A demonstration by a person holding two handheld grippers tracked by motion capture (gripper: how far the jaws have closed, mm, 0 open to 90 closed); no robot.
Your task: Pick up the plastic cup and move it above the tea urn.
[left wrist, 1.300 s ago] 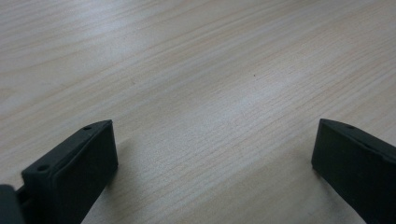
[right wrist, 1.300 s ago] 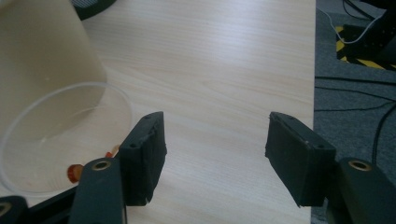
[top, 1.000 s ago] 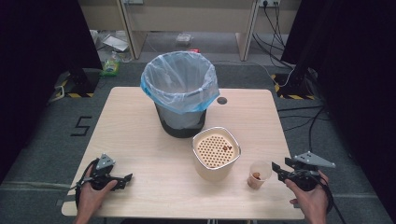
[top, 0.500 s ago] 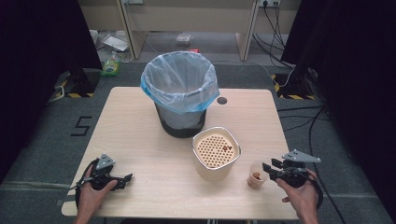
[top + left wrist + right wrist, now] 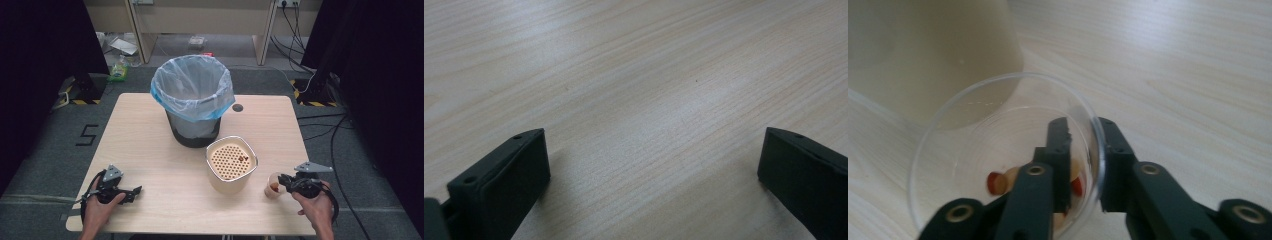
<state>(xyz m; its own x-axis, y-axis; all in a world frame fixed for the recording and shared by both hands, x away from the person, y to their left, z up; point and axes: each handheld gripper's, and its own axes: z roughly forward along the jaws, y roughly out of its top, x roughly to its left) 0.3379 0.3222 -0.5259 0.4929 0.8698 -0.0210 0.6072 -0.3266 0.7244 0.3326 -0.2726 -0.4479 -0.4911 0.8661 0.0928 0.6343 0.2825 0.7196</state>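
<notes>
The right gripper (image 5: 1083, 165) is on the clear plastic cup (image 5: 272, 185) now, one jaw dipped inside the rim, the other outside, and the jaws have just been closing so that the thin wall sits pinched between them. That cup stands upright near the front right of the table (image 5: 150, 150), just right of the cream container with the perforated lid (image 5: 231, 162), close beside it, though I can't tell from above whether they touch. In the right gripper view you can see reddish and pale scraps (image 5: 998, 181) lying in the cup's bottom, and the container's pale wall rising right behind. The big thing to watch: the trash bin (image 5: 192, 100) with its blue-edged liner stands well beyond the cup, further back and to the left, with the container between the two, so I'd judge that any carry has to lift up and over or swing around it. The cup's axis is vertical and the grip is on the rim's near right side, so tipping looks easy from here. The right hand (image 5: 315, 207) is clearly the nearer one; the left gripper (image 5: 120, 189) rests well apart at the front left, jaws spread wide over bare wood.
</notes>
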